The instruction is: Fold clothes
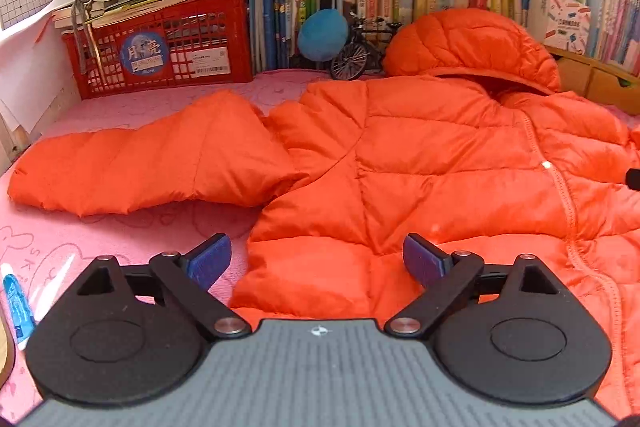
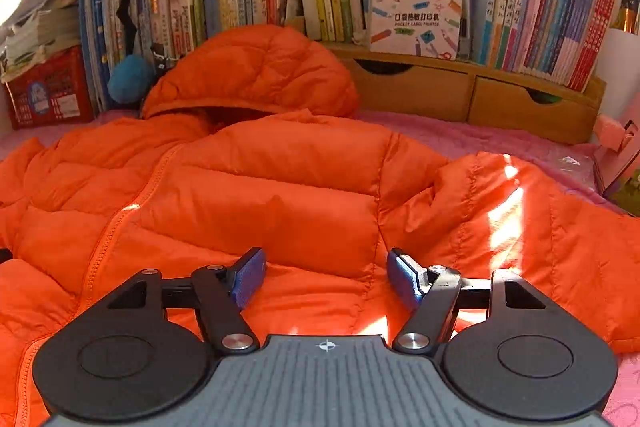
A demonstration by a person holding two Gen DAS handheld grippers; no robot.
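On pink bedding, orange jacket (image 1: 420, 155) front-up, hood toward bookshelf, sleeves outstretched sideways, both hand-held grippers (image 1: 317, 261) (image 2: 326, 277) spread, empty.

The white box (image 2: 416, 19) among the books reads "口袋热敏打印机" and, below it, "POCKET LABEL PRINTER". A round blue sticker (image 1: 143, 57) on the red crate (image 1: 168, 47) shows "月亮". Book spines are too small to read.

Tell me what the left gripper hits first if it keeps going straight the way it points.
Most likely the orange jacket: the left gripper is open and aimed down at the jacket's lower front panel, with nothing between. Its left finger hangs over the pink cover, so that side may touch the cover instead.
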